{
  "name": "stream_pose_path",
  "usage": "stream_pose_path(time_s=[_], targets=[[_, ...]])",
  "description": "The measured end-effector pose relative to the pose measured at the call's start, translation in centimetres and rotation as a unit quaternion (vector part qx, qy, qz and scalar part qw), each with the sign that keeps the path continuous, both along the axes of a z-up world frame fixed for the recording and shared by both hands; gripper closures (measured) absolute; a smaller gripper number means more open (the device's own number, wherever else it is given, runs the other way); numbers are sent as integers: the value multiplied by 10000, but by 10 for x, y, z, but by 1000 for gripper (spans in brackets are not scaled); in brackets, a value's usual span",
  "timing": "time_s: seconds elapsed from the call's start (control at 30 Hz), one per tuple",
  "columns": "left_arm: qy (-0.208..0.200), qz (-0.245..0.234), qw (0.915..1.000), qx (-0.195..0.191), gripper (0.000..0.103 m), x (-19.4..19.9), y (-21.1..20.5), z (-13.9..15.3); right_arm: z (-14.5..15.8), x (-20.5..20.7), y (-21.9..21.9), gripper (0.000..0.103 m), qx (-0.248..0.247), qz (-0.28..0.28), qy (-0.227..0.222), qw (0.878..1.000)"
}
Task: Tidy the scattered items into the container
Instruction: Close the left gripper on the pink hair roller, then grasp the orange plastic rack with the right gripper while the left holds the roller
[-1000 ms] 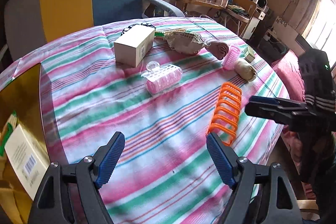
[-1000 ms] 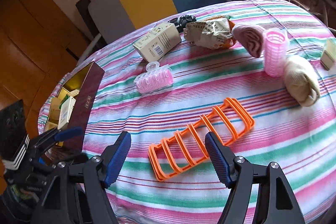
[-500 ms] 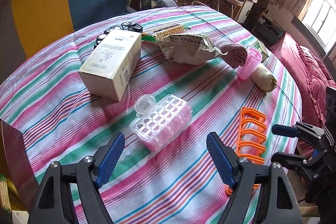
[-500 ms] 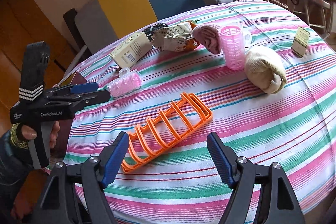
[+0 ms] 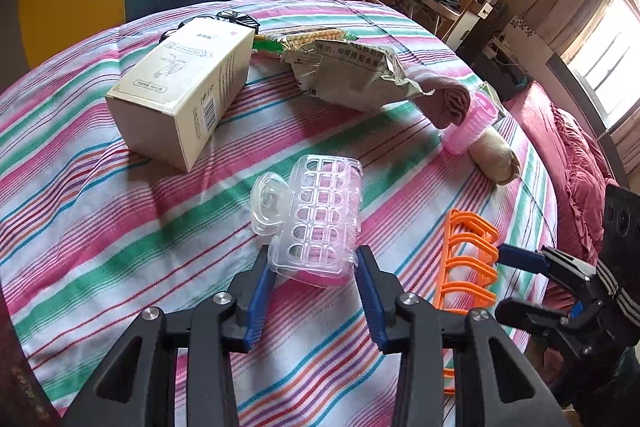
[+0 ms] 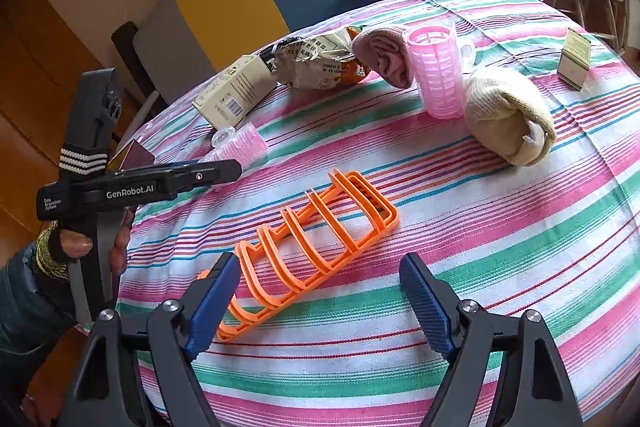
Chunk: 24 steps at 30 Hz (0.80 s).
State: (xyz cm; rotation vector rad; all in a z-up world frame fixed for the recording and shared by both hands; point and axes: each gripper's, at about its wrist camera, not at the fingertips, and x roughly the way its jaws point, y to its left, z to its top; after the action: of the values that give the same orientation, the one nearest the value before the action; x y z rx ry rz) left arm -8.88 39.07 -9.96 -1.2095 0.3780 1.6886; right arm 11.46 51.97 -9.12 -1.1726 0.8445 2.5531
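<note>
A: Left claw?
B: Just closed, clamped on the clear hair roller at 6 o'clock on the striped surface.
A: Right claw?
B: Apart, just widening around the orange rack; cream box lies at 11 o'clock.

The left gripper carries the brand "GenRobot.AI" in white letters; its smaller label beside is too small to read.
</note>
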Motion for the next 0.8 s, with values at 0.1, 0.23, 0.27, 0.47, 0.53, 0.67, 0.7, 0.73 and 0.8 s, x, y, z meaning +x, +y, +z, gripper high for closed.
stream_pose_path(time_s=[0.1, 0.23, 0.27, 0.47, 0.53, 0.67, 0.7, 0.73, 0.8], targets=[[-67, 29, 10000, 64, 62, 11, -13, 0, 0, -7, 3, 19, -18, -86, 60, 9999], [-145, 222, 9996, 121, 62, 22, -36, 1, -2, -25, 3, 17, 162, -70, 30, 9998], [-151, 331, 9993, 130, 62, 24, -44, 1, -2, -29, 1, 17, 230, -34, 6, 9997], [-145, 1135, 9934, 123, 62, 35, -97, 2, -4, -51, -19, 15, 587, 391, -124, 9974], [-170, 1281, 9915, 132, 62, 43, -110, 1, -5, -57, -28, 14, 678, 567, -133, 9960], [-185, 1387, 9900, 150, 60, 63, -126, 1, -5, -73, -49, 15, 824, 1159, -88, 9898], [-210, 1370, 9902, 162, 56, 66, -128, 1, -5, -76, -54, 15, 844, 1341, -81, 9873], [-221, 1346, 9905, 191, 54, 70, -129, 2, -4, -79, -59, 15, 837, 1487, -84, 9853], [-253, 1335, 9904, 239, 46, 75, -134, 3, -2, -79, -63, 16, 808, 1525, -112, 9849]])
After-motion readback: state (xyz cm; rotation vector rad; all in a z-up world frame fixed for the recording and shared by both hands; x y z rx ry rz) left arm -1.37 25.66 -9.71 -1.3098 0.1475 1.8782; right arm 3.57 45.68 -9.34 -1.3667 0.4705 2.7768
